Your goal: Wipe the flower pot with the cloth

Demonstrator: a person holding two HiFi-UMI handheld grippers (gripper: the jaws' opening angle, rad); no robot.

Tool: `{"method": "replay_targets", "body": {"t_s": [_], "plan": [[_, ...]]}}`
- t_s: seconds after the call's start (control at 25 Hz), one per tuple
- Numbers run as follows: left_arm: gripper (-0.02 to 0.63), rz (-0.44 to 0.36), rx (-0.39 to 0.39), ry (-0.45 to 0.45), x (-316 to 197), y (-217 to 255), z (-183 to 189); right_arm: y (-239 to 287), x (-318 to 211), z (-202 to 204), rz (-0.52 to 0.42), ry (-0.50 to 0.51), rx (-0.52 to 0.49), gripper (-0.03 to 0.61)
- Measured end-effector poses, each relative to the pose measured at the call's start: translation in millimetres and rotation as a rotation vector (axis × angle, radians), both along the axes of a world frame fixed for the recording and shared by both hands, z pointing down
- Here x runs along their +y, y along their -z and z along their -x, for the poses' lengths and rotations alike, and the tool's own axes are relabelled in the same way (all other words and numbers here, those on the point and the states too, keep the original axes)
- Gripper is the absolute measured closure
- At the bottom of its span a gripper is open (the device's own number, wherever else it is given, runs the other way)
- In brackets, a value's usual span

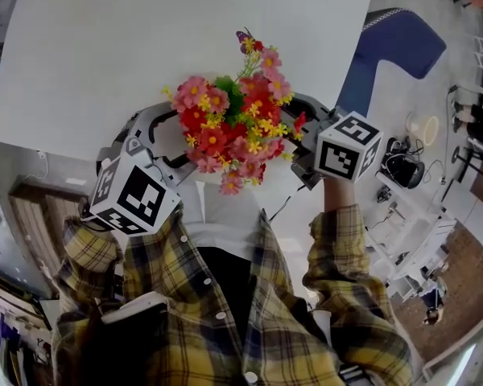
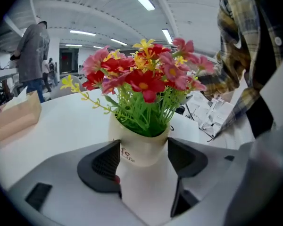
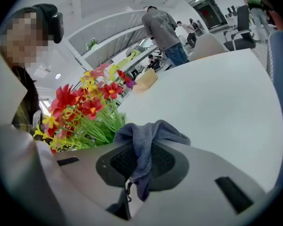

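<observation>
A cream flower pot (image 2: 142,147) with dark lettering holds red, pink and yellow artificial flowers (image 2: 141,76). My left gripper (image 2: 144,158) is shut on the pot, one dark pad on each side of it. In the head view the flowers (image 1: 235,123) hide the pot, and the left gripper (image 1: 171,141) reaches in from the left while the right gripper (image 1: 306,139) sits at their right side. My right gripper (image 3: 141,163) is shut on a grey-blue cloth (image 3: 148,138) that bunches over its jaws, with the flowers (image 3: 82,112) just to its left.
The white table (image 1: 145,47) stretches ahead, and its near edge runs below the grippers. A tan box (image 2: 16,117) lies on it further off. A person (image 3: 162,29) stands beyond the table. A blue chair (image 1: 394,51) is at the right.
</observation>
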State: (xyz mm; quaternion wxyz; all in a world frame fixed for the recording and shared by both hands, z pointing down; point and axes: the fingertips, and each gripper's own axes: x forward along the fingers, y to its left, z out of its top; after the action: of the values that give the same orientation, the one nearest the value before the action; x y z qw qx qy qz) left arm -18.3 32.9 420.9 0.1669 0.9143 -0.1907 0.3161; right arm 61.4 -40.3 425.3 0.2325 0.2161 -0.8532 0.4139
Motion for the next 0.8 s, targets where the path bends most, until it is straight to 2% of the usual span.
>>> {"method": "replay_targets", "body": {"t_s": [0.16, 0.28, 0.52, 0.68, 0.8], "plan": [[0.29, -0.011, -0.007, -0.028, 0.6, -0.1, 1.7, 4.4, -8.0, 3.2, -0.014, 0.013, -0.002, 0.541], [0.29, -0.017, -0.011, -0.046, -0.1, -0.5, 2.9, 7.9, -16.7, 9.0, -0.03, 0.061, -0.012, 0.541], [0.29, -0.037, -0.034, -0.123, 7.1, -4.0, 2.8, 4.5, -20.5, 23.4, -0.059, 0.243, -0.012, 0.541], [0.29, -0.04, -0.042, -0.2, 0.0, 1.8, 2.2, 10.2, -30.7, 33.7, -0.079, 0.392, 0.006, 0.541], [0.29, -0.046, -0.046, -0.268, -8.5, 4.7, -2.6, 11.8, -40.0, 38.4, -0.072, 0.468, -0.013, 0.541]]}}
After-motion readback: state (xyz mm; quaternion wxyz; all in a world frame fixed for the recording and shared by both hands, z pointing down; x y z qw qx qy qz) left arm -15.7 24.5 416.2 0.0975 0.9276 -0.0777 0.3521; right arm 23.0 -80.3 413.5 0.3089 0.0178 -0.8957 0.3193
